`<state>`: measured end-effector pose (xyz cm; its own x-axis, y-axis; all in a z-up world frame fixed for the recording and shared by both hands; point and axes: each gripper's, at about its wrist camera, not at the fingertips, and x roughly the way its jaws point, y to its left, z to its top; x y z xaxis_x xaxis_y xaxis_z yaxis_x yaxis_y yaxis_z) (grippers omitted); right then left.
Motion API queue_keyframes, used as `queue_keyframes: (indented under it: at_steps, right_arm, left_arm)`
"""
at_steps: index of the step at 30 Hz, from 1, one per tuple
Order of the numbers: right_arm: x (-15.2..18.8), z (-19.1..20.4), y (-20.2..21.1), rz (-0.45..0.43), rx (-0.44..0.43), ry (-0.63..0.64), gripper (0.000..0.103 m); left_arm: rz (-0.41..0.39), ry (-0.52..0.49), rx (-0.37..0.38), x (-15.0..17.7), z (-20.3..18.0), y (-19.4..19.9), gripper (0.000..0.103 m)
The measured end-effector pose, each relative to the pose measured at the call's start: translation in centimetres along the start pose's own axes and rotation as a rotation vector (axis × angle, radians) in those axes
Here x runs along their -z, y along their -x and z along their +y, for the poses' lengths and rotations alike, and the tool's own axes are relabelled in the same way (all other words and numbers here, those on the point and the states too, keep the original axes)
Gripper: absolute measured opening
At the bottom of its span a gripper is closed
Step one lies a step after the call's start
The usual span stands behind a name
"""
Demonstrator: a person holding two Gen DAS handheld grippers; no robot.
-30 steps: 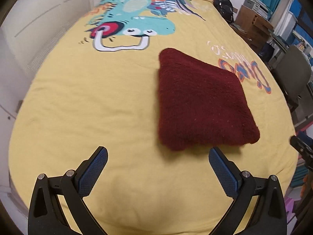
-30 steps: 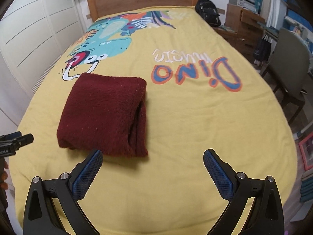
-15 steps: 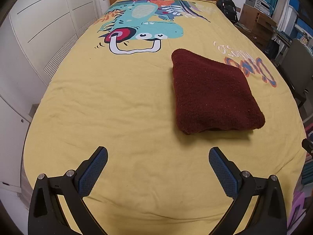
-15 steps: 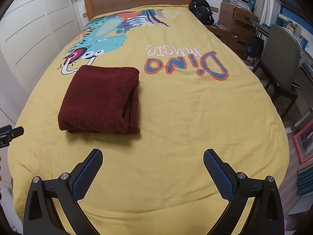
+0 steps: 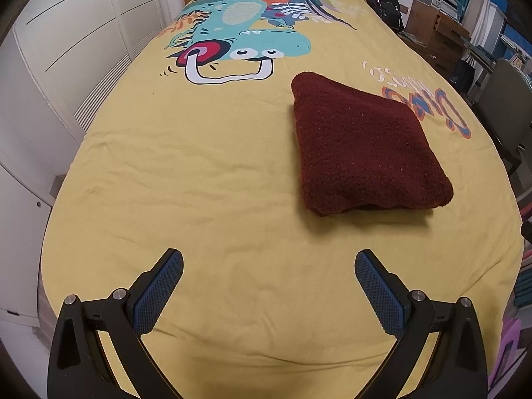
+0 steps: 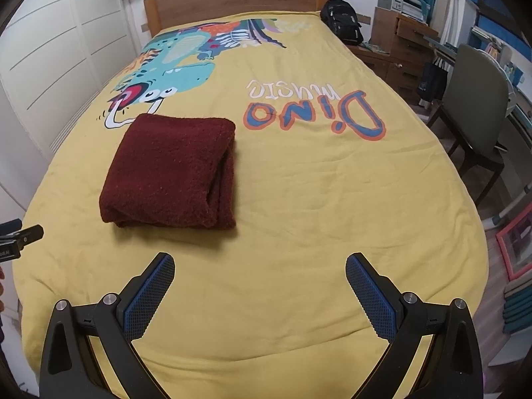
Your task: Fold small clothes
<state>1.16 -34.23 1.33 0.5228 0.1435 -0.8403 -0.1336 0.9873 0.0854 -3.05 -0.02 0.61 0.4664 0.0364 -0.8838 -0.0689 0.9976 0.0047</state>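
Inspecting the bed (image 5: pixel 166 173), we find one dark red garment (image 5: pixel 362 146) lying on the yellow cover, already folded into a thick, roughly square bundle. We take the garment as our landmark. The dinosaur print (image 6: pixel 173 73) lies beyond it toward the headboard, and the "Dino music" lettering (image 6: pixel 312 113) sits just beside it on the side where its layers open.

Both tools stand off on the foot-of-bed side of the garment, touching neither it nor the cover that we can see. From the left gripper (image 5: pixel 266 276) the garment lies ahead and to the right; from the right gripper (image 6: pixel 259 276) it lies ahead and to the left, so it sits between the two lines of approach. Neither looks clearly nearer. The bundle's slightly longer side runs toward the headboard.

We record the jaws of both grippers spread wide and holding nothing.

We judge the fold complete, or nearly so; any further fold would need a reach forward.
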Motion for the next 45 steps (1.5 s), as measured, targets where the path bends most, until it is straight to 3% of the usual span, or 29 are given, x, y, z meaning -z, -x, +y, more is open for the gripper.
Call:
queue_keyframes:
  at_steps: [45]
  right_arm:
    - [0.0,-0.1,0.1,0.017,0.005,0.020,0.103]
  left_arm:
    - [-0.016,0.009,0.005,0.0,0.4,1.0,0.102]
